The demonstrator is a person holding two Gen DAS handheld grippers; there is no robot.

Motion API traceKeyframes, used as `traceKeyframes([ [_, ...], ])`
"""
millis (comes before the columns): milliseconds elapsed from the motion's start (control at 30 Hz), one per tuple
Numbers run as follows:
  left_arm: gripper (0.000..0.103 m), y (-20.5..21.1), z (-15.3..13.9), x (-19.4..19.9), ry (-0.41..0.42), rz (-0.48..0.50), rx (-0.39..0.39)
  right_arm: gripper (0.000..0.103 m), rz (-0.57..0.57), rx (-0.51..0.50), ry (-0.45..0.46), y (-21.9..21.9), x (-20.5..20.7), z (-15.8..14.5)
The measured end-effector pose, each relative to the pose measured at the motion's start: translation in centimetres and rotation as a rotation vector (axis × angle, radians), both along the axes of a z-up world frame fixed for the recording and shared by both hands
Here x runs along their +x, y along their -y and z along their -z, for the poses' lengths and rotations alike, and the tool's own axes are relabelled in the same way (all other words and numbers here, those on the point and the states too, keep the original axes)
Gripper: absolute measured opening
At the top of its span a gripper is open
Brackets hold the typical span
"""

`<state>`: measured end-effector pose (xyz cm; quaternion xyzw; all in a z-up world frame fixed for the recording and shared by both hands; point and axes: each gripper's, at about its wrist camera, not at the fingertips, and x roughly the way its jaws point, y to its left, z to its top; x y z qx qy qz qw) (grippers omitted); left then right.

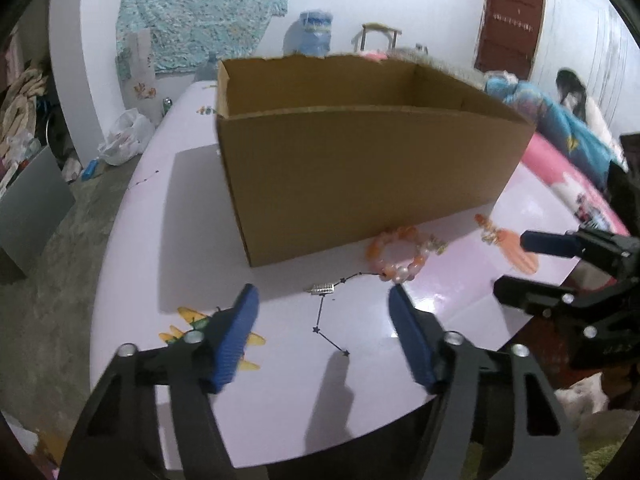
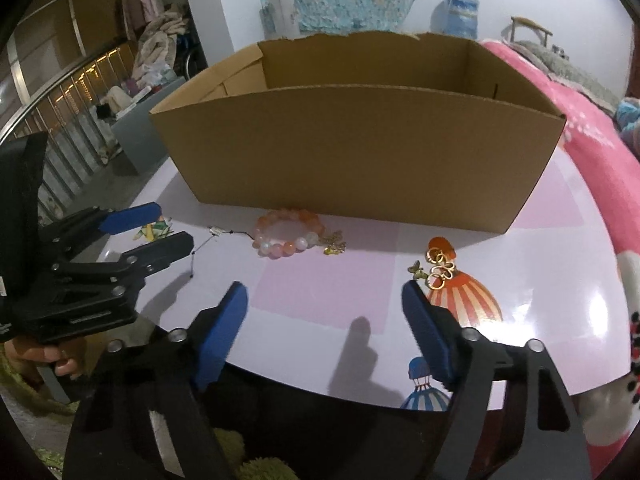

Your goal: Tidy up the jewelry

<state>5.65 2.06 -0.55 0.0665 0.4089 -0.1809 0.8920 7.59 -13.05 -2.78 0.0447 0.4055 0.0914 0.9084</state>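
Blue-padded fingers of the left gripper (image 1: 323, 300) stand apart over the near edge of a glossy lilac table (image 1: 192, 240), gripping nothing; bare tabletop shows between them. Just beyond that gap lies a small silver clasp (image 1: 320, 289) on a thin dark cord (image 1: 320, 312) that trails toward the near edge. To its right, a pink and orange beaded bracelet (image 1: 398, 255) rests flat on the table, close to the front wall of an open cardboard box (image 1: 360, 168) but not touching it. In the right wrist view, a small gold charm (image 2: 335, 245) sits against the right side of the bracelet (image 2: 289, 233). Farther right, a gold flower-shaped earring (image 2: 439, 268) lies on a printed orange balloon on the table, near the right gripper's right fingertip. The right gripper (image 2: 325, 295) hovers above the near edge with its jaws spread and nothing between them. The box (image 2: 360, 152) stands upright behind all the jewelry, and what its interior holds cannot be told. A hand (image 2: 60, 362) holds the left gripper's grip at the left. A pink blanket (image 2: 592, 168) borders the table on the right.
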Motion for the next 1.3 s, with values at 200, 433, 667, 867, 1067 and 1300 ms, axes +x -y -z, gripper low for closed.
traceKeyframes([
  [200, 0.043, 0.5, 1.0, 1.8, -0.07, -0.009, 0.017, 0.072, -0.01, -0.001, -0.004, -0.2, 0.9, 0.3],
  [433, 0.035, 0.6, 1.9, 3.4, -0.133, -0.037, 0.028, 0.071, -0.035, -0.018, 0.0, -0.4, 1.4, 0.6],
  [667, 0.023, 1.5, 2.3, 3.3, -0.124, -0.04, 0.111, 0.069, -0.04, -0.029, 0.011, -0.3, 1.5, 0.6],
  [867, 0.021, 1.5, 2.2, 3.2, -0.131, -0.028, 0.132, 0.067, -0.032, -0.015, 0.008, -0.2, 0.9, 0.9],
  [1067, 0.021, 1.8, 2.0, 4.3, -0.136, -0.021, 0.128, 0.066, -0.019, -0.003, 0.011, 0.4, 0.6, 1.0],
  [1300, 0.016, 1.2, 2.6, 4.2, -0.119, -0.02, 0.115, 0.064, -0.006, -0.002, 0.017, 1.0, 0.6, 0.7],
])
